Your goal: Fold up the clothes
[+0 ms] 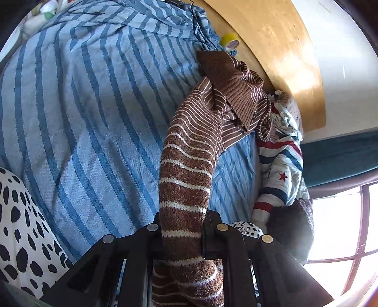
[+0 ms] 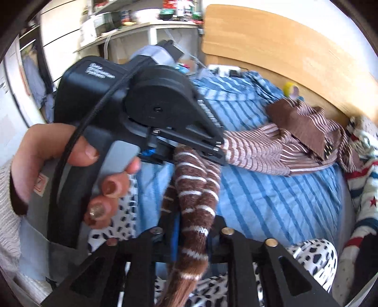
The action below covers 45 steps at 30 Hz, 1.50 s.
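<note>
1. Brown striped sweater (image 1: 212,106), left wrist view: its body lies bunched near the wooden headboard (image 1: 278,47) on the blue striped bedcover (image 1: 82,106). One sleeve runs lengthwise from the body down toward the camera. The left gripper (image 1: 182,232) is clamped on this sleeve.
2. Same view: a yellow tape roll (image 1: 229,41) sits just beyond the sweater. Its label is unreadable. A star-printed quilt (image 1: 281,165) and a window (image 1: 342,224) are at right; a spotted pillow (image 1: 21,224) is at lower left.
3. Right wrist view: the sleeve hangs between the fingers of the right gripper (image 2: 189,233); whether they press on it cannot be told.
4. Same view: a hand (image 2: 59,160) holds the left gripper's handle; its white lettering is blurred. Cluttered shelves (image 2: 141,21) stand behind the bed.
</note>
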{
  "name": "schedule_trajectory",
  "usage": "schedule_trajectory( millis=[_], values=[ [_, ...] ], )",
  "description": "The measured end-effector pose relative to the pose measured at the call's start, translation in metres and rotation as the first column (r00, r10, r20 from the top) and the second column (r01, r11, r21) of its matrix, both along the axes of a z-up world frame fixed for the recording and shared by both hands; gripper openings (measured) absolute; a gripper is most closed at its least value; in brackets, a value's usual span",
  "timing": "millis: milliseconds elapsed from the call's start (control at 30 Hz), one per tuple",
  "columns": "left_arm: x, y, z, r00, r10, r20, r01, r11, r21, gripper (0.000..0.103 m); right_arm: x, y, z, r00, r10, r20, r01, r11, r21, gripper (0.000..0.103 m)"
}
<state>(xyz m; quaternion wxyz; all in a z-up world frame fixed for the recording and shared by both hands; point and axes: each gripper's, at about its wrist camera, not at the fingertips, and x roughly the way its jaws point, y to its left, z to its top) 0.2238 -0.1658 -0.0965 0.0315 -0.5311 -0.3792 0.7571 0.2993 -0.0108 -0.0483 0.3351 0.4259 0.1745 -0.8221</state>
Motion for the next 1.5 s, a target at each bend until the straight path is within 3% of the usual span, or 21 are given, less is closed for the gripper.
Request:
schedule_trajectory(
  millis=[133,267,367,533,667,767,933,1033,1167,1233,1300,1367,1433,1467,1500],
  values=[
    [-0.013,0.002,0.005,1.0,-0.01,0.012,0.011,0.998,-0.064,0.016,-0.03,0.029,0.0,0.993,-0.1,0.055,0.102,0.994,-0.028,0.037],
    [-0.015,-0.004,0.009,1.0,0.007,0.026,-0.006,0.999,-0.05,0.016,-0.067,0.06,-0.005,0.964,-0.233,0.124,0.24,0.97,-0.041,0.038],
    [-0.012,-0.012,0.007,0.999,0.014,0.033,-0.014,1.0,-0.02,0.016,-0.098,0.066,-0.013,0.948,-0.294,0.122,0.295,0.955,0.011,0.039],
    [-0.011,-0.026,0.002,0.998,0.045,0.036,-0.047,0.998,0.038,0.016,-0.153,0.055,-0.035,0.946,-0.314,0.078,0.305,0.946,0.109,0.045],
    [-0.018,-0.04,0.002,0.997,0.075,0.015,-0.076,0.995,0.064,0.016,-0.193,0.046,-0.067,0.923,-0.366,0.121,0.338,0.919,0.202,0.047],
    [-0.028,-0.05,0.003,0.996,0.084,0.028,-0.084,0.996,0.005,0.016,-0.223,0.049,-0.088,0.873,-0.438,0.213,0.401,0.895,0.195,0.047],
    [-0.057,-0.058,-0.017,0.983,0.096,0.154,-0.071,0.985,-0.157,0.016,-0.274,0.065,-0.113,0.725,-0.624,0.291,0.577,0.781,0.24,0.054],
    [-0.073,-0.051,-0.03,0.975,0.076,0.211,-0.026,0.973,-0.231,0.016,-0.297,0.074,-0.128,0.652,-0.666,0.363,0.637,0.74,0.215,0.065],
    [-0.083,-0.04,-0.042,0.963,0.061,0.262,0.009,0.966,-0.258,0.016,-0.324,0.076,-0.151,0.608,-0.689,0.395,0.654,0.716,0.242,0.07],
    [-0.086,-0.035,-0.048,0.958,0.05,0.283,0.027,0.965,-0.262,0.016,-0.332,0.074,-0.157,0.609,-0.687,0.396,0.651,0.719,0.245,0.075],
    [-0.085,-0.029,-0.052,0.955,0.031,0.296,0.048,0.965,-0.257,0.016,-0.337,0.069,-0.159,0.636,-0.677,0.371,0.631,0.733,0.255,0.079],
    [-0.082,-0.024,-0.054,0.953,0.013,0.303,0.069,0.964,-0.257,0.016,-0.336,0.058,-0.157,0.7,-0.641,0.314,0.581,0.767,0.272,0.075],
    [-0.078,-0.022,-0.054,0.953,0.008,0.304,0.072,0.965,-0.253,0.016,-0.329,0.049,-0.153,0.768,-0.572,0.287,0.52,0.819,0.241,0.048],
    [-0.076,-0.022,-0.052,0.954,0.011,0.3,0.067,0.966,-0.249,0.016,-0.325,0.045,-0.152,0.793,-0.533,0.295,0.492,0.846,0.208,0.027],
    [-0.074,-0.023,-0.048,0.957,0.017,0.291,0.058,0.967,-0.247,0.016,-0.321,0.043,-0.151,0.801,-0.521,0.295,0.484,0.854,0.194,0.019]
  ],
)
